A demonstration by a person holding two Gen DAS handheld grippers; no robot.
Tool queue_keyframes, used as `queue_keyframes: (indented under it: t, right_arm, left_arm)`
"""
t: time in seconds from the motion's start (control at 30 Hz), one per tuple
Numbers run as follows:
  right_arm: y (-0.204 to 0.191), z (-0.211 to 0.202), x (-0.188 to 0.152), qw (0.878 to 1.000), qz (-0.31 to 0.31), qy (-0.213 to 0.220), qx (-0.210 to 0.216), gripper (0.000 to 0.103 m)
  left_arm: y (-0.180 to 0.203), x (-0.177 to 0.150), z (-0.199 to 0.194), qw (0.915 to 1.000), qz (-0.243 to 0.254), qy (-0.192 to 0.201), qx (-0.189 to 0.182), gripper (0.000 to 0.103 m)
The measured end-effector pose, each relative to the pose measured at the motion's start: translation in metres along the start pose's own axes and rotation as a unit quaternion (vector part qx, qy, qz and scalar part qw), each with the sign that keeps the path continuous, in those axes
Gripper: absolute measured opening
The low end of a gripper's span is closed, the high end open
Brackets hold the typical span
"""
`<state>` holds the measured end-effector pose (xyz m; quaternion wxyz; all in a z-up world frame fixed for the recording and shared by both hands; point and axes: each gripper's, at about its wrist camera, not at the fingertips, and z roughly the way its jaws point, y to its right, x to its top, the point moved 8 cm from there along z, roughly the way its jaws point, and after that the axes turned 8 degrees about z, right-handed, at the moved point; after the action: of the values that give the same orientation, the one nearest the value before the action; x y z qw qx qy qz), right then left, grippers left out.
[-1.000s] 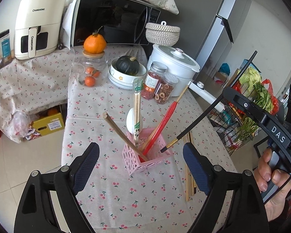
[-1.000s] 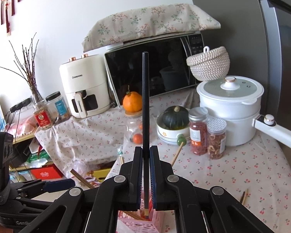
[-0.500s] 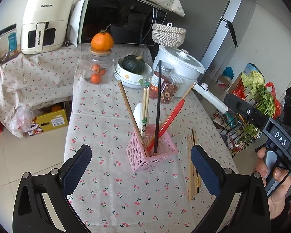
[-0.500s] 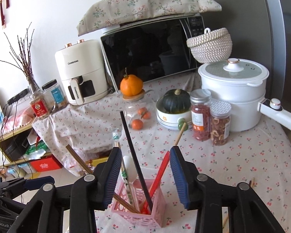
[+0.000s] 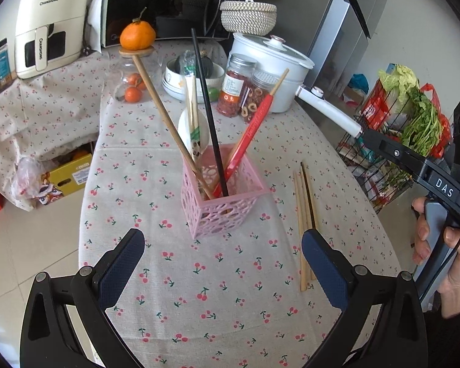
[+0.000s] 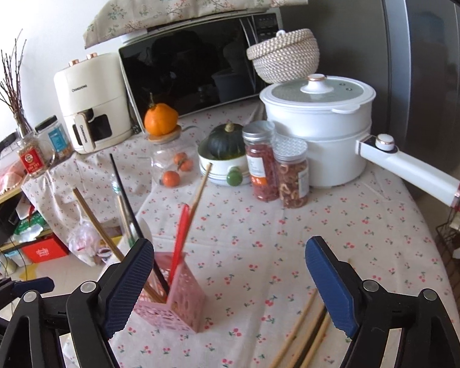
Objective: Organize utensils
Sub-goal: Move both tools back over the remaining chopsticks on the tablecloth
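A pink perforated basket (image 5: 224, 202) stands on the cherry-print tablecloth (image 5: 199, 291). It holds a black chopstick (image 5: 208, 113), a red one (image 5: 254, 128), a wooden one (image 5: 165, 116), a wrapped pair and a white spoon. Several loose chopsticks (image 5: 303, 214) lie to its right. My left gripper (image 5: 222, 239) hangs open just in front of the basket, touching nothing. In the right wrist view the basket (image 6: 174, 300) sits by the left finger and the loose chopsticks (image 6: 303, 328) lie below. My right gripper (image 6: 230, 245) has its jaws opening, with nothing between them.
At the back stand two spice jars (image 6: 276, 165), a white pot (image 6: 319, 128) with a long handle (image 6: 414, 165), a bowl with a dark squash (image 6: 227, 144), a glass jar under an orange (image 5: 137, 35), a microwave and an air fryer. A wire rack of vegetables (image 5: 408, 122) stands right of the table. A hand (image 5: 457, 263) holds the right tool.
The right gripper let go of the black chopstick, which now leans in the pink basket, and its jaws spread wide. Both grippers came lower toward the table.
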<state>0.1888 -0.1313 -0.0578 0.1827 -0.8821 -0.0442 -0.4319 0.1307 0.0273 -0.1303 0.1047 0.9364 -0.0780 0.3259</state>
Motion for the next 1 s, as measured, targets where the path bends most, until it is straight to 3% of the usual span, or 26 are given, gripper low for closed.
queue_keyframes:
  t: [0.37,0.53,0.77,0.9,1.0]
  right_arm:
    - [0.084,0.008,-0.031,0.995,0.026,-0.052,-0.086,0.09]
    - [0.118,0.011,-0.041,0.988,0.047,-0.077,-0.123,0.09]
    - [0.156,0.013,-0.047,0.981,0.089,-0.101,-0.141,0.09]
    - [0.173,0.013,-0.048,0.978,0.085,-0.104,-0.157,0.09]
    - [0.188,0.014,-0.05,0.976,0.099,-0.11,-0.159,0.09]
  left_arm:
    - [0.054,-0.027,0.041,0.9969,0.06,-0.05,0.007,0.103]
    - [0.079,-0.032,0.06,0.9961,0.049,-0.072,-0.008,0.103]
    - [0.114,-0.014,0.096,0.9962,0.072,-0.047,0.011,0.103]
    - [0.121,-0.003,0.13,0.996,0.049,-0.073,0.017,0.103]
    - [0.117,0.011,0.155,0.9949,0.034,-0.084,0.043,0.103]
